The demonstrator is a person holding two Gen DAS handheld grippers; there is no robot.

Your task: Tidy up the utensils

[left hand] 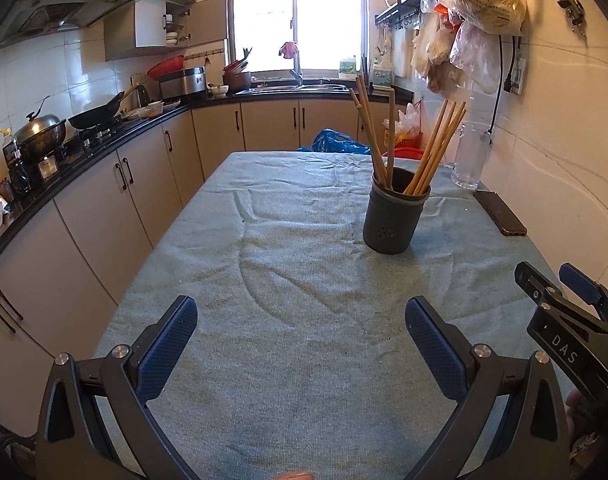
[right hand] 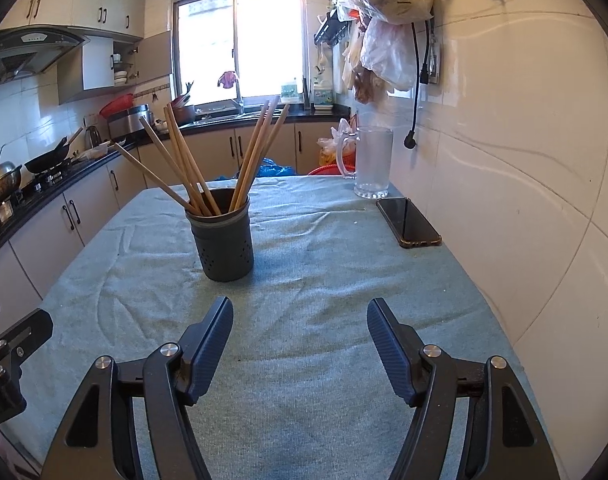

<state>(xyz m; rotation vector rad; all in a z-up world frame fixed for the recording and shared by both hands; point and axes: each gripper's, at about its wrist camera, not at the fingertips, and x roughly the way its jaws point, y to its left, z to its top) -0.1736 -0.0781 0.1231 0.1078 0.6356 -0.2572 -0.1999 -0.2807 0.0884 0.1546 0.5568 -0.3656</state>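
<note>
Hovering over the desk [left hand: 288, 360], the left gripper [left hand: 302, 320] has its blue-padded jaws spread wide with only cloth between them. Ahead of it and off to its right stands the dark utensil holder [left hand: 394, 220], upright, with wooden chopsticks [left hand: 436, 148] leaning out of it in two fans. The right gripper [right hand: 300, 322] is likewise spread and holds nothing; from its view the utensil holder [right hand: 224, 240] sits ahead and slightly to its left, well clear of the fingertips, chopsticks [right hand: 260, 152] splaying to both sides. Farther ahead and to its right, a phone [right hand: 408, 222] lies flat near the wall, and beyond that stands a clear glass mug [right hand: 372, 162]. Both grippers are level with each other: the right gripper [left hand: 564, 304] shows at the left one's right edge.
</note>
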